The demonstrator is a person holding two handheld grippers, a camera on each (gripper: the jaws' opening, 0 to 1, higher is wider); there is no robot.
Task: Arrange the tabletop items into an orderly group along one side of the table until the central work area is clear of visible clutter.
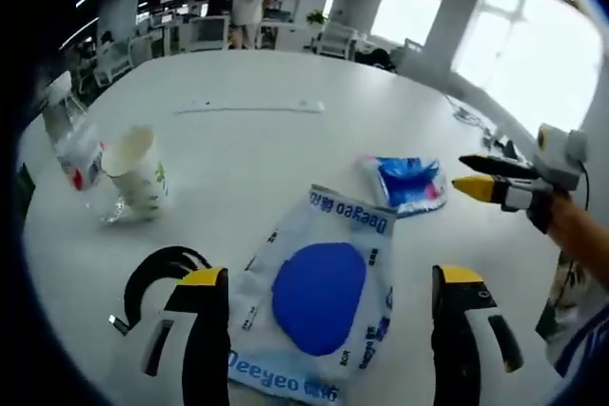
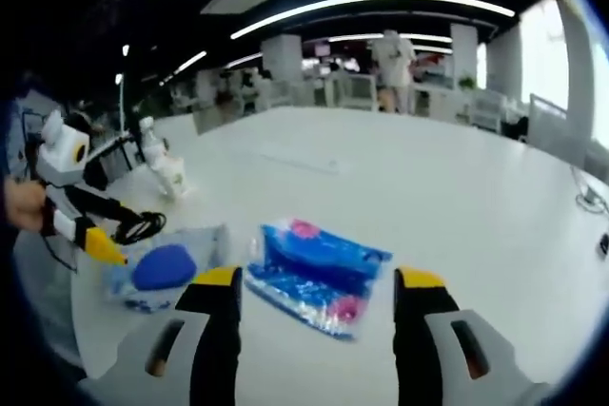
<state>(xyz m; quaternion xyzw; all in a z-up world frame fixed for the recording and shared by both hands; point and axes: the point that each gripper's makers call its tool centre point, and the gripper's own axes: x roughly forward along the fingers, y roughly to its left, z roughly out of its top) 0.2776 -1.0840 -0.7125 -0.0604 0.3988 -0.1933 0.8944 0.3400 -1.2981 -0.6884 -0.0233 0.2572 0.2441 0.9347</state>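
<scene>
A white Deeyeo packet [image 1: 319, 297] with a blue round patch lies flat on the white table [image 1: 285, 154], between the wide-apart jaws of my left gripper [image 1: 331, 276], which is open and holds nothing. Beyond it lies a smaller blue packet [image 1: 407, 183]. In the right gripper view this blue packet [image 2: 319, 273] sits just ahead of my right gripper [image 2: 319, 278], also open and not touching it. The right gripper [image 1: 476, 175] enters the left gripper view from the right, beside the blue packet. The left gripper [image 2: 105, 235] hovers over the Deeyeo packet [image 2: 162, 268].
A paper cup [image 1: 138, 173] and a clear plastic bottle [image 1: 71, 135] stand at the left. A black cable [image 1: 157, 278] coils by my left jaw. A white strip [image 1: 252, 106] lies farther off. A person [image 2: 395, 59] stands among desks beyond the table.
</scene>
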